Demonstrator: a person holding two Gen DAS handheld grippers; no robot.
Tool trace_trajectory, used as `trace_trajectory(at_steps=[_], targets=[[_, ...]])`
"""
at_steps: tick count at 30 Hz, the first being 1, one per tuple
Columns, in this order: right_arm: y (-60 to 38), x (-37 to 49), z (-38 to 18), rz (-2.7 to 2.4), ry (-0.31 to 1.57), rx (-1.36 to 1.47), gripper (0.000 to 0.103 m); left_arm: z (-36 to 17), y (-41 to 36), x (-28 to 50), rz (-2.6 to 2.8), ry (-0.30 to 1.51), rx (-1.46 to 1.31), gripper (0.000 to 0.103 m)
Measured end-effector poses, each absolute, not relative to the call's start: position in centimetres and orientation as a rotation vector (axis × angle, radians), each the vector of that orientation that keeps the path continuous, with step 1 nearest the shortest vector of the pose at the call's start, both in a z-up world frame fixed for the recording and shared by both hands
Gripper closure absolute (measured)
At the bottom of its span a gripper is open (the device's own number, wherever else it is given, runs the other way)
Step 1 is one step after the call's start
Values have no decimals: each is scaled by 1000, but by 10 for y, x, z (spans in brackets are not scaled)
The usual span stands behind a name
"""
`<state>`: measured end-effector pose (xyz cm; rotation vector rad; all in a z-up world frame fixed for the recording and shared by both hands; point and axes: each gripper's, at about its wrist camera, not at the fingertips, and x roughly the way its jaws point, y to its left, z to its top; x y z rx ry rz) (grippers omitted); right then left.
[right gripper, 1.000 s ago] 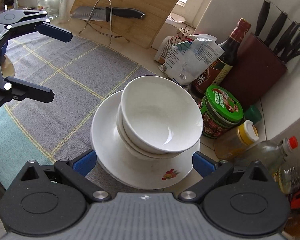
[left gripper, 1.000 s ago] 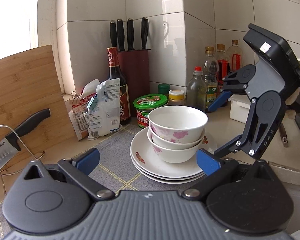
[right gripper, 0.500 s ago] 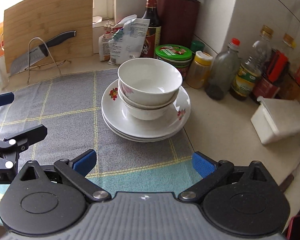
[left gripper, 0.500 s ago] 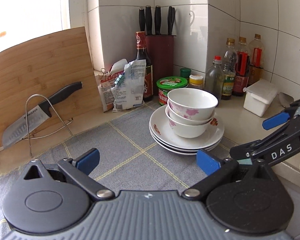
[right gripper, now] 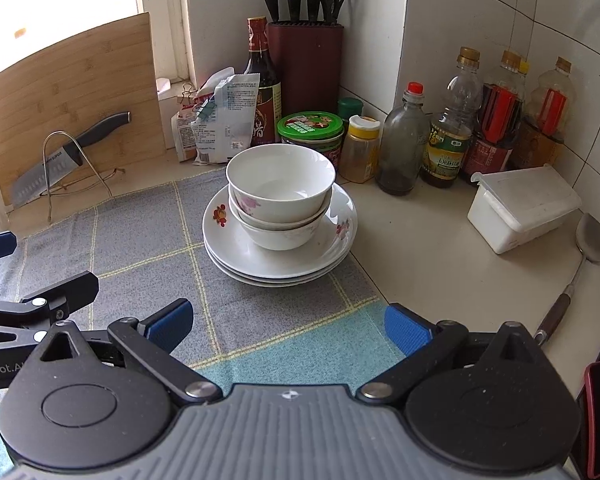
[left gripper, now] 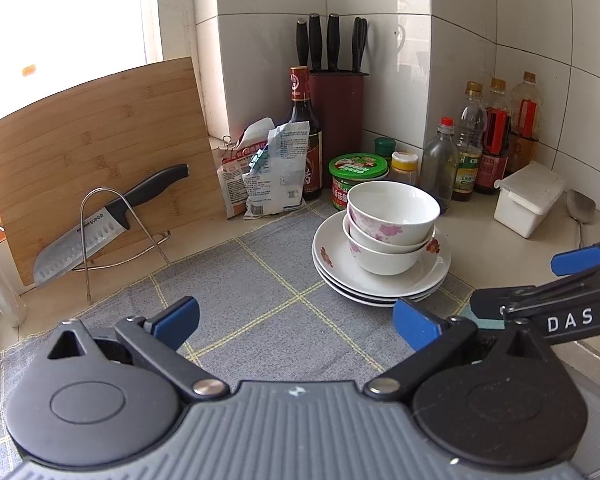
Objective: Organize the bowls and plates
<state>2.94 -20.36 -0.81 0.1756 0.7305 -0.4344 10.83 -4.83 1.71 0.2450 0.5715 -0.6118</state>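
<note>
Centrally placed on the grey checked mat [right gripper: 148,240]: stacked plates [right gripper: 280,264] carrying two nested floral bowls [right gripper: 280,184]. Left of that stack, well apart, left gripper [left gripper: 296,320], spread, holding nothing. Right of it, right gripper [right gripper: 288,326], likewise spread and empty. Behind the stack, green-lidded jar [right gripper: 310,126].

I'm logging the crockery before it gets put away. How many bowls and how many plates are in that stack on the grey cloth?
Bowls: 2, nested, top one empty
Plates: 3, stacked under the bowls
Total: 5 pieces, all in one pile; neither tongs touch it.
</note>
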Motion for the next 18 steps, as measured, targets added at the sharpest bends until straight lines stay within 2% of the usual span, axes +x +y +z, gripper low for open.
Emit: trace_trajectory(at_steps=[18], targets=[[-205, 30, -2, -444, 712, 178, 0, 25, -52, 110, -585, 587, 238, 1]])
